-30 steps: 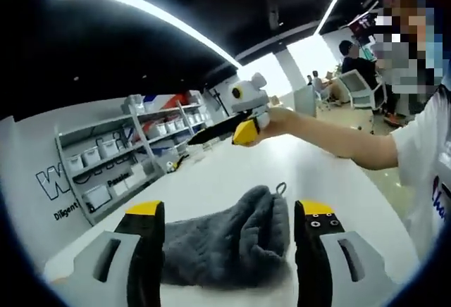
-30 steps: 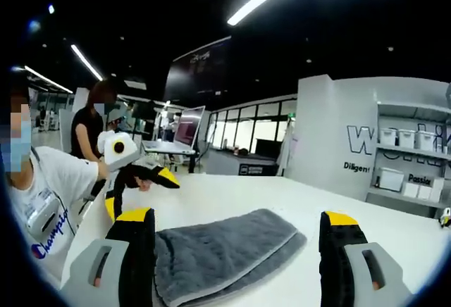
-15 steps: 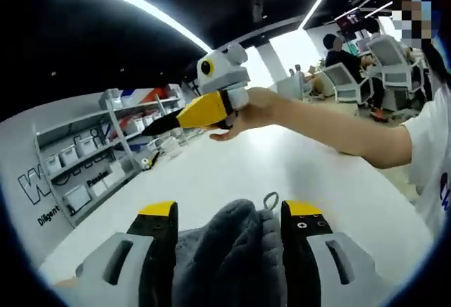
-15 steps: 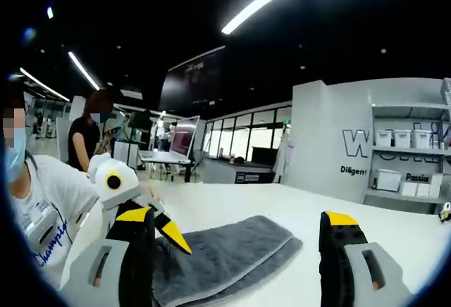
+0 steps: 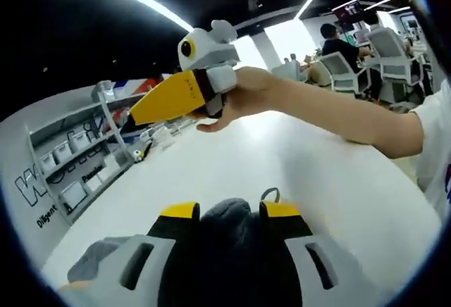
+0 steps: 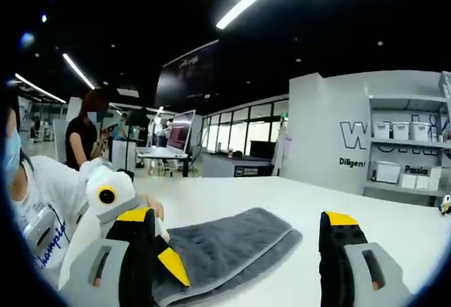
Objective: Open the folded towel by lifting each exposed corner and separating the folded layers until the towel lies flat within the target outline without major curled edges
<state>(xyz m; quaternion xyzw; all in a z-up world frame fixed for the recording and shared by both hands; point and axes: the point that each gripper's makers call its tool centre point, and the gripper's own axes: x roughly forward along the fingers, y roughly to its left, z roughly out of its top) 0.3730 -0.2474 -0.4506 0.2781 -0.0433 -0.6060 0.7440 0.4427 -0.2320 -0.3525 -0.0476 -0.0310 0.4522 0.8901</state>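
A grey folded towel (image 6: pixel 229 240) lies on the white table (image 6: pixel 296 198), between and beyond my right gripper (image 6: pixel 236 217), whose jaws stand wide open above it. From the left of that view, my left gripper (image 6: pixel 168 259) reaches down with its yellow tip at the towel's near left edge. In the left gripper view, my left gripper (image 5: pixel 230 210) has its jaws drawn close on a bunched corner of the towel (image 5: pixel 227 243), beside the hang loop (image 5: pixel 270 194). A hand holds the right gripper (image 5: pixel 173 97) above the table there.
Shelves with white bins (image 5: pixel 63 163) stand against the wall beyond the table, also visible as shelves (image 6: pixel 409 153) in the right gripper view. The person's forearm (image 5: pixel 338 113) crosses above the table (image 5: pixel 331 180). People (image 5: pixel 337 50) sit at desks far behind.
My left jaws have closed in from wide apart onto the towel's corner. The left gripper has dropped to the towel's edge in the right gripper view. The right gripper looms larger in the left view.
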